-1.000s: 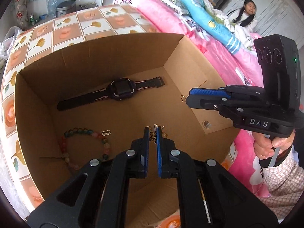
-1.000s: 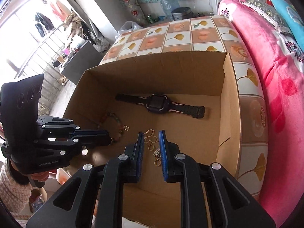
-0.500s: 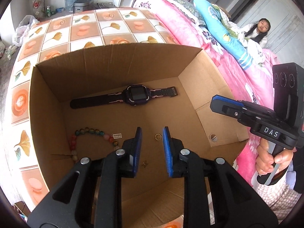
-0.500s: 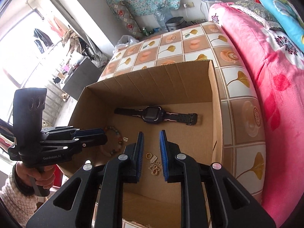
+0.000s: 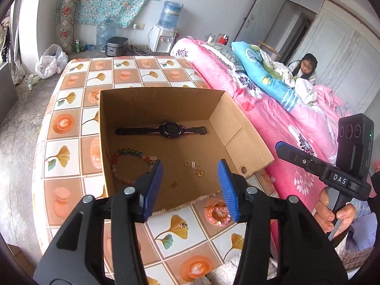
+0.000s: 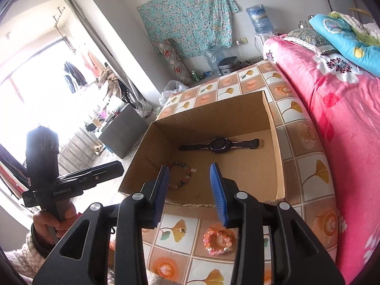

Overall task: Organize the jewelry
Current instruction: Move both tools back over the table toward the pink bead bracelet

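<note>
Both grippers hang above the near edge of the cardboard box (image 5: 163,109), tilted down toward it. The left gripper (image 5: 192,188) has just been opening; its blue fingers (image 5: 154,187) stand wide apart with nothing between them. The right gripper (image 6: 191,193) has also just been opening, narrower, likewise empty. A hand (image 5: 332,216) grips the right handle, another hand (image 6: 51,223) the left handle.

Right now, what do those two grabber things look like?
Both are black plastic. The left tongs and right tongs have blue ribbed pads and silver rivets. The right one's body reads "DAS" beside a green light; the left one's says "GenRobot.AI". A cream knit sleeve shows at the left wrist.
</note>
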A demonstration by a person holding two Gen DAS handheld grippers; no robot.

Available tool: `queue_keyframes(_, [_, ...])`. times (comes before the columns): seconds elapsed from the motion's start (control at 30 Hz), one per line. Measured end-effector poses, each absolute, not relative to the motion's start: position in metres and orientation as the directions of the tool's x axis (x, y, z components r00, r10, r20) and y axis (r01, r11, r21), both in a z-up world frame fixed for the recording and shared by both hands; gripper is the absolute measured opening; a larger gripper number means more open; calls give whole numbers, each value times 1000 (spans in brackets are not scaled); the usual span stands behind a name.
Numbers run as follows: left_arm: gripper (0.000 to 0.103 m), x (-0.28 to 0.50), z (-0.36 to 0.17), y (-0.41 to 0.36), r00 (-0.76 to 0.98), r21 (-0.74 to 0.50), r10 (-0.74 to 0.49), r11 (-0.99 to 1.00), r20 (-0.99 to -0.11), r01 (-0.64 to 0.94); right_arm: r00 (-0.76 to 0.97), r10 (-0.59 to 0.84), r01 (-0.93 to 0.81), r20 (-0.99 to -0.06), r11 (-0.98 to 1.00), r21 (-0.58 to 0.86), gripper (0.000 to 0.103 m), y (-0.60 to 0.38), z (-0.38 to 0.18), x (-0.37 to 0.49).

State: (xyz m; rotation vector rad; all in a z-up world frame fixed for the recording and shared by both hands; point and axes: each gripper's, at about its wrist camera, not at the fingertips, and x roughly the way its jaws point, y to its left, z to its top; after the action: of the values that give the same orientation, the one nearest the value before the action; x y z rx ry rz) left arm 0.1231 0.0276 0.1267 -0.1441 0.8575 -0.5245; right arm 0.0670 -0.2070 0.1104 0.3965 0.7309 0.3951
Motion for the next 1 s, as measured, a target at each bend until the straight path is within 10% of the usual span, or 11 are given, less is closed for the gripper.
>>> queue_keyframes(0.37, [77, 30, 113, 49, 594, -345, -488, 872, -640, 346, 661, 531, -289, -530, 832, 473, 52, -187, 114, 7])
queue_keyframes(1.0, [83, 6, 6, 40, 501, -172, -226, 973, -835, 152, 626, 486, -256, -610, 867, 428, 70, -162, 79, -37])
